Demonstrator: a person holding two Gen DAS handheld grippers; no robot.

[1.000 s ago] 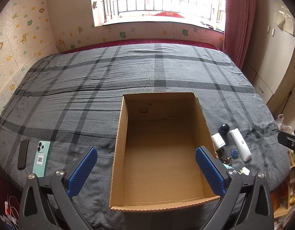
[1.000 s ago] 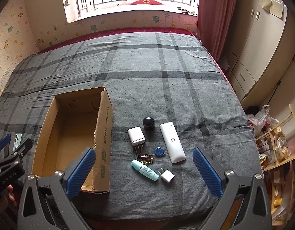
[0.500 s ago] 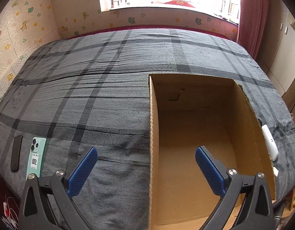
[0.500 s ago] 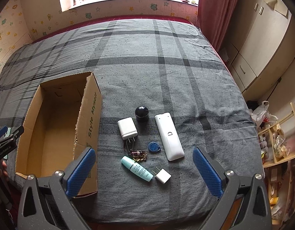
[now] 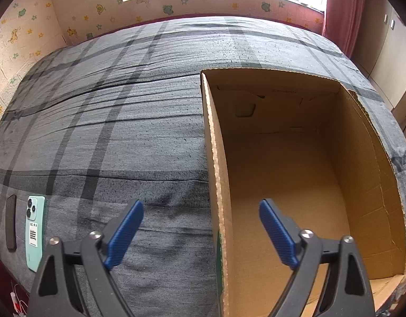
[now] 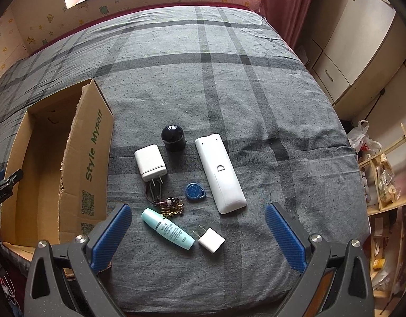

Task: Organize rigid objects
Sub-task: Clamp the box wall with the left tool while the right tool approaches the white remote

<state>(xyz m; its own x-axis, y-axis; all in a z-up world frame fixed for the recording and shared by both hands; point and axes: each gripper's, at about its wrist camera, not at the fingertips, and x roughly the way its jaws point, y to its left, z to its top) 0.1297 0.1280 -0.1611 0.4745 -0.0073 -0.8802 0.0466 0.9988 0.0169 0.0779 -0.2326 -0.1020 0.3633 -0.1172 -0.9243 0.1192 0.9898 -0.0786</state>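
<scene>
Both tongs were open, gripping nothing. Left tongs (image 5: 201, 231) had just been closing a bit, straddling the cardboard box (image 5: 216, 158) wall. Remote (image 6: 220, 174) lay on the bed (image 6: 229, 79), at 12 o'clock of right tongs (image 6: 199, 233).

Black tool (image 6: 197, 233), blue ribbed pads (image 6: 111, 233)
</scene>
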